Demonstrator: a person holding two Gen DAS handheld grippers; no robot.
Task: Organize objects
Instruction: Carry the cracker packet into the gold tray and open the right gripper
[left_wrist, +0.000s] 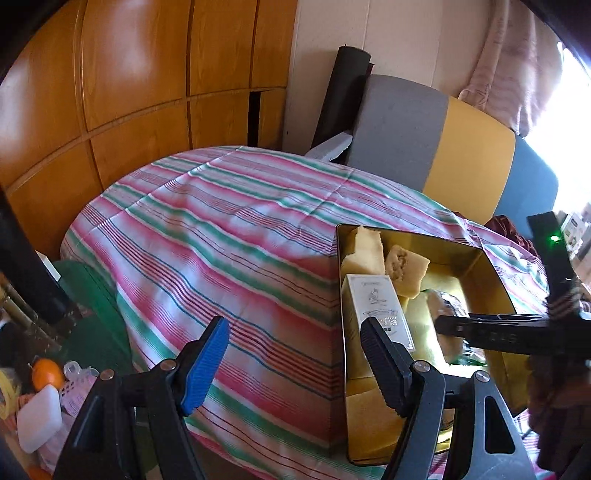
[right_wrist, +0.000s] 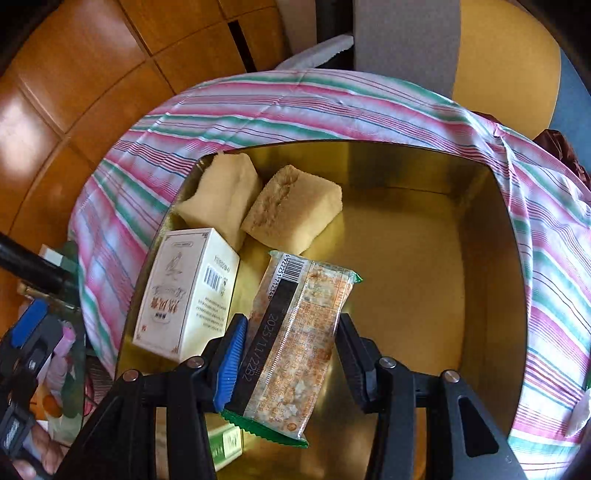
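Observation:
A gold tin box sits on a striped cloth. Inside it lie two beige foam blocks, a white carton and a small green box at the near edge. My right gripper is shut on a snack packet with a green edge and holds it over the tin's floor. In the left wrist view my left gripper is open and empty at the tin's left wall, above the cloth. The right gripper reaches into the tin from the right there.
A wooden wardrobe stands behind the table. A grey, yellow and blue chair back is at the far right. An orange, a white block and clutter lie low on the left.

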